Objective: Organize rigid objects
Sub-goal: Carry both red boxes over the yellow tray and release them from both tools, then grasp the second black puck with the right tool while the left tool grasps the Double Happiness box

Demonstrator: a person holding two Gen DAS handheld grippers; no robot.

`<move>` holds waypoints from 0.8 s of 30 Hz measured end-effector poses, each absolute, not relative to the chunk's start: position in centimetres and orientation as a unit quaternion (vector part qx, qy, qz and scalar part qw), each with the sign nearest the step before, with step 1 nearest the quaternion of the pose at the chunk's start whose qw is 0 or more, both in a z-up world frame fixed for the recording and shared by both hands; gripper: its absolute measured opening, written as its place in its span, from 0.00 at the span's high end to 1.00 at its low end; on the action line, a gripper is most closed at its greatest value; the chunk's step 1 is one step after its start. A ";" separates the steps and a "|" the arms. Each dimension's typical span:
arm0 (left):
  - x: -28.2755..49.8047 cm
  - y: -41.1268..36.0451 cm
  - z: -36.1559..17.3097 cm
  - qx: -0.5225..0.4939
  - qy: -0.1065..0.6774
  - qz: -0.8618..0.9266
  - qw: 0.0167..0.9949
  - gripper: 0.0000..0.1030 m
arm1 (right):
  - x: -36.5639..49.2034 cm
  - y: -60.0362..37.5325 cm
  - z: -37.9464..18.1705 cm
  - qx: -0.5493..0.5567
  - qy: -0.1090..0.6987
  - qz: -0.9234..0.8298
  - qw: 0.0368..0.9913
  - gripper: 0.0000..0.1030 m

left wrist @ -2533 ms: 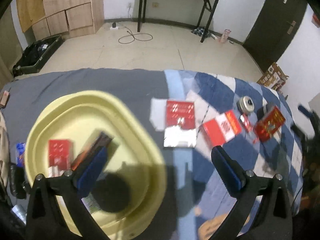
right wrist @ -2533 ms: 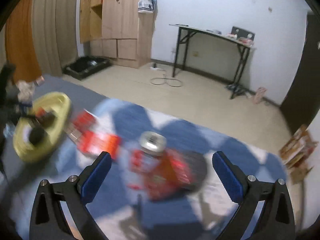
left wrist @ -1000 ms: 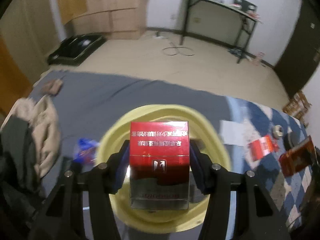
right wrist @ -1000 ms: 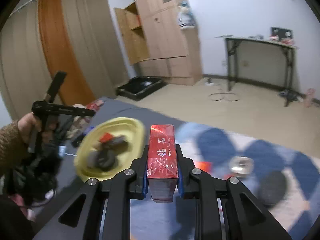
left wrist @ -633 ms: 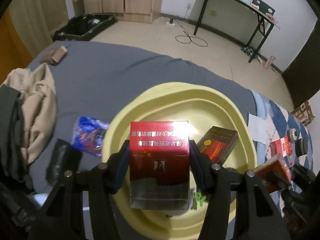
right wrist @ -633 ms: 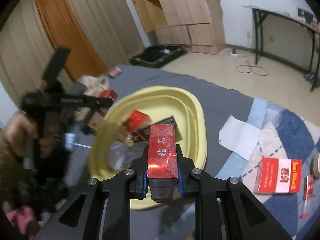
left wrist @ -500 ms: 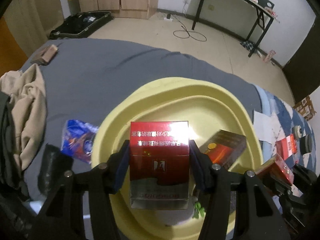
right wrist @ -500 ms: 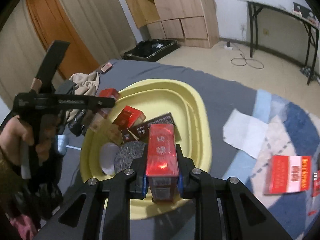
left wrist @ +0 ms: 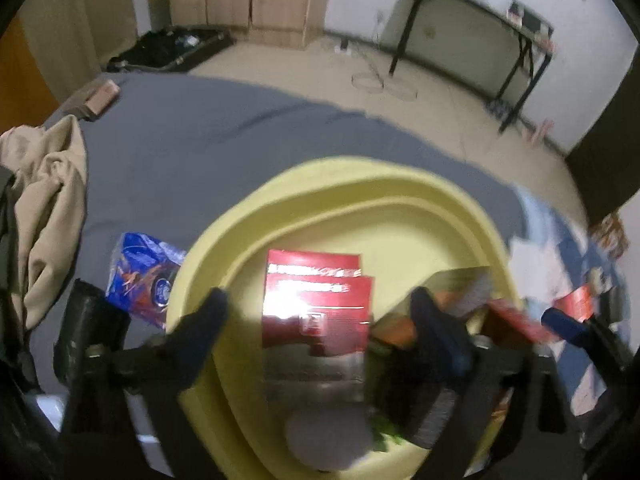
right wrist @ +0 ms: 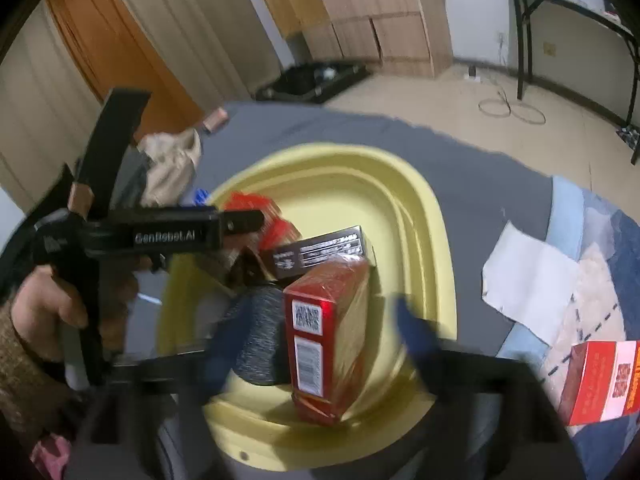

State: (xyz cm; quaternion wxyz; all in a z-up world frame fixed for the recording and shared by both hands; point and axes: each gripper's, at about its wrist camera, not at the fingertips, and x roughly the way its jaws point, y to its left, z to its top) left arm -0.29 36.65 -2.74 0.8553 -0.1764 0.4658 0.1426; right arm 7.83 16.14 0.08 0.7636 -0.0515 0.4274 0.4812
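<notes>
The left gripper (left wrist: 320, 322) was seen with jaws opening, a red cigarette pack (left wrist: 316, 316) freed between them over the yellow basin (left wrist: 400, 184); the right gripper (right wrist: 316, 344) likewise, its upright red carton (right wrist: 326, 340) dropping; the remaining red box (right wrist: 600, 380) lay right, nearer it.

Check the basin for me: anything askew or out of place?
The red box between the opening right gripper jaws stands tilted on end against the yellow basin wall, not flat. Another red pack lies outside on the blanket.
</notes>
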 end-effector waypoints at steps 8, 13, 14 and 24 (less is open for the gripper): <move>-0.3 30.2 3.5 -0.136 0.456 0.112 0.873 0.00 | 6.2 6.8 4.8 -0.041 0.347 0.430 0.832 0.00; 1.8 22.6 5.8 -0.129 0.472 0.067 0.869 0.00 | 7.7 -5.3 7.0 -0.015 0.337 0.348 0.875 0.00; 2.4 20.9 5.7 -0.142 0.478 0.056 0.865 0.00 | 8.0 -7.8 7.2 -0.014 0.338 0.329 0.882 0.00; 8.5 7.9 -0.5 -0.126 0.536 0.031 0.834 0.00 | 11.1 -21.6 1.6 0.017 0.393 0.206 0.896 0.00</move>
